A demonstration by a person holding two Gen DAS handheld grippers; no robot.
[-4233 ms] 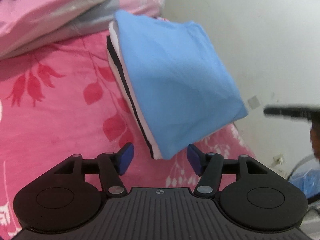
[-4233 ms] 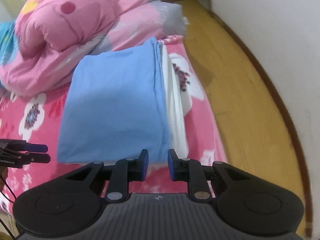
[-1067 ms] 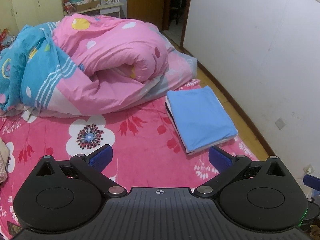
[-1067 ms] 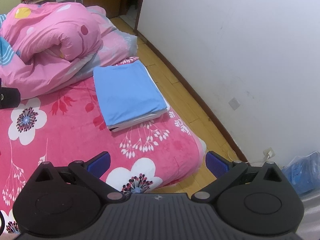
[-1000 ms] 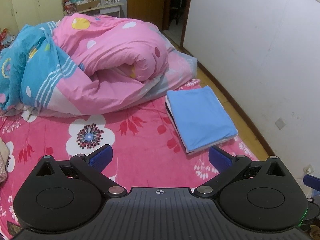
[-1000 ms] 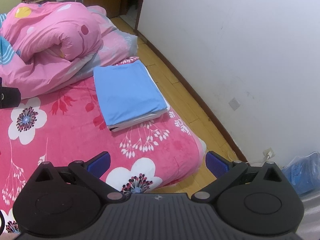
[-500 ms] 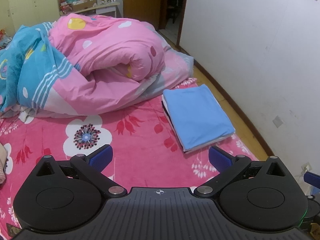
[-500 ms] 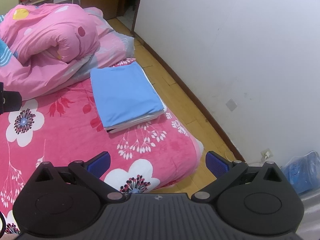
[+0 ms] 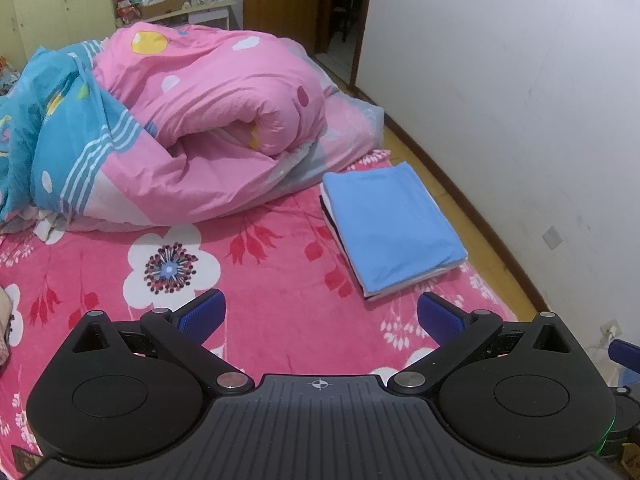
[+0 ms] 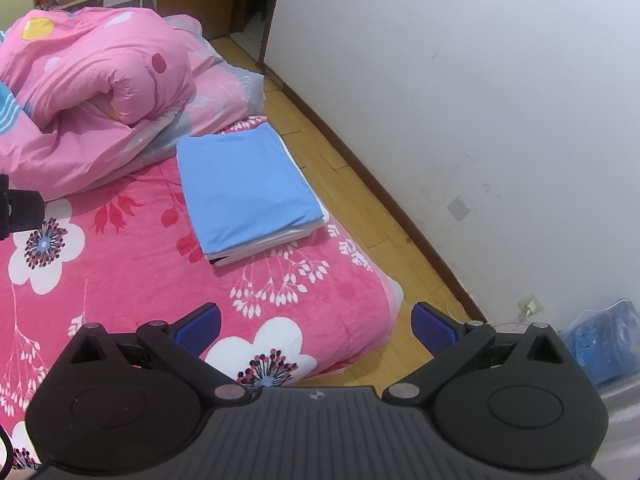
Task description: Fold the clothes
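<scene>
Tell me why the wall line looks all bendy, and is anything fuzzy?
In the left wrist view the fisheye lens bows the baseboard into a curve, and the folded blue garment and pink duvet look sharp. In the right wrist view the baseboard curves the same way, the corners go dark, and the white wall is evenly lit without glare.

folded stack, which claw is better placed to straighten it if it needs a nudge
Probably the right claw. In its view the folded stack lies nearer and more central, near the bed's floor-side edge. The left claw faces mostly open pink blanket, with the stack off to its right. Both are open and empty.
</scene>
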